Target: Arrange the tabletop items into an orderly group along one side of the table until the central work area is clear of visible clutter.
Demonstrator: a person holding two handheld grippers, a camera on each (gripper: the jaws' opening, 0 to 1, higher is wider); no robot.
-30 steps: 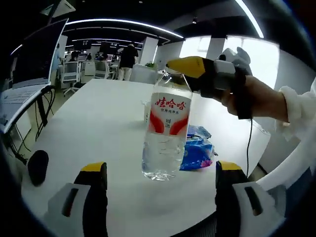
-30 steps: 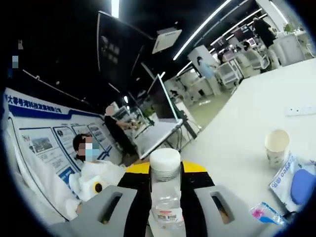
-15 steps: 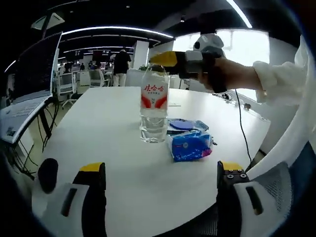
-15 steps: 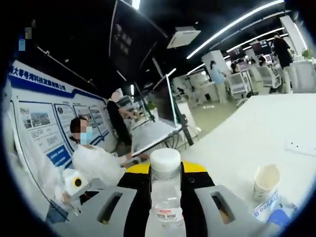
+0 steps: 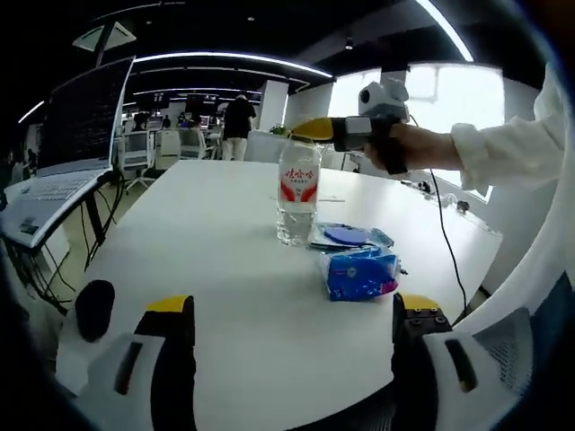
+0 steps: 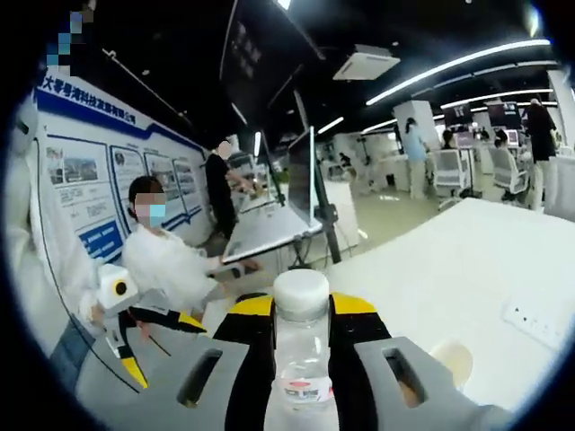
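- Here the water bottle (image 5: 297, 193) stands upright on the white table (image 5: 207, 269), a little above the middle of the left gripper view, its red label facing the camera.
- The right gripper (image 5: 316, 131) comes in from the upper right of that view, held by a hand (image 5: 415, 148) in a white sleeve, and its yellow-tipped jaws are clamped on the bottle's neck; in the right gripper view the white cap (image 6: 301, 292) sits dead centre at the bottom, pinched between the two jaws.
- Just right of the bottle's base lies a clear packet with a blue disc (image 5: 349, 237), and below that a blue tissue pack (image 5: 361, 274) (the two look to be touching, though it's hard to be sure).
- A paper cup (image 6: 453, 361) peeks out at the lower right of the right gripper view, beside the jaw.
- The left gripper (image 5: 292, 346) has its jaws spread wide at the bottom of its own view, with bare table between them.
- A laptop (image 5: 67, 148) sits at the left edge.
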